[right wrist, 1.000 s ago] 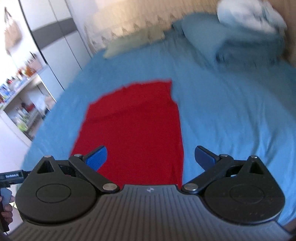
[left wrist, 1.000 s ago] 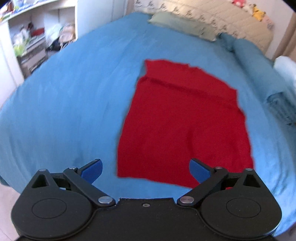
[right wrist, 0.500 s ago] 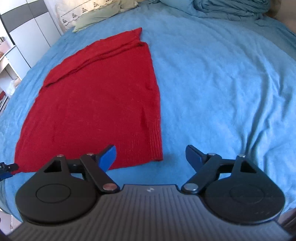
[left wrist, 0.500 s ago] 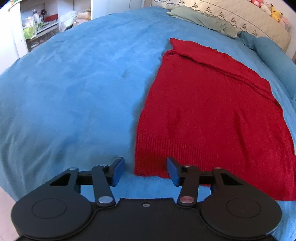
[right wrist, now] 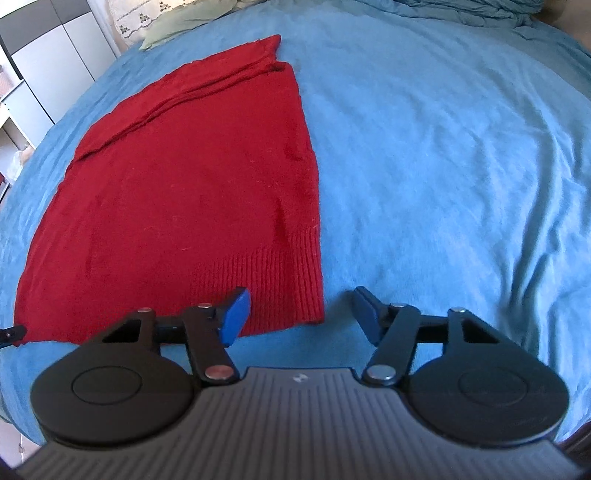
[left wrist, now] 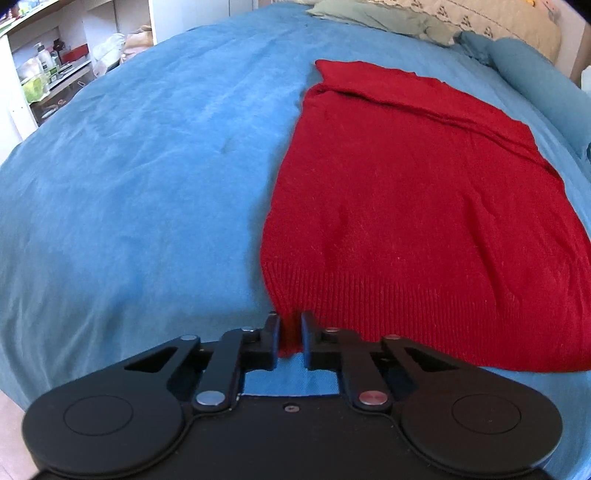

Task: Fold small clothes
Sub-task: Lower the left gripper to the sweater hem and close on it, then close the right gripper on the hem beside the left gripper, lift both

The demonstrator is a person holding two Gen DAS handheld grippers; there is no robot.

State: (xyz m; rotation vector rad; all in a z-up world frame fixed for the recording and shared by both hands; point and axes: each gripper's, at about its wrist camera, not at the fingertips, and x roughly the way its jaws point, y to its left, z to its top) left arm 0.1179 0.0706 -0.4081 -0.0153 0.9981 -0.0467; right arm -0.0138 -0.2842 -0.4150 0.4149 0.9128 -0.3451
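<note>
A red knitted sweater [left wrist: 413,206] lies flat on the blue bedspread [left wrist: 140,177], its ribbed hem nearest me. My left gripper [left wrist: 290,332] is shut on the hem's near left corner, red knit pinched between its pads. In the right wrist view the same red sweater [right wrist: 184,192] spreads to the left. My right gripper [right wrist: 299,317] hovers at the hem's near right corner with its jaws closing; the corner lies between the blue pads, which do not press on it. The tip of the left gripper [right wrist: 11,334] shows at the left edge.
Pillows [left wrist: 376,16] and a rolled blue duvet [left wrist: 543,85] lie at the head of the bed. Shelves [left wrist: 51,70] with bottles and bags stand to the left, a wardrobe [right wrist: 48,55] beyond. The bedspread [right wrist: 443,166] stretches wide on the right.
Both grippers have come down to the sweater's near hem. The left jaws went from wide to shut on the left corner. The right jaws have narrowed around the right corner.
</note>
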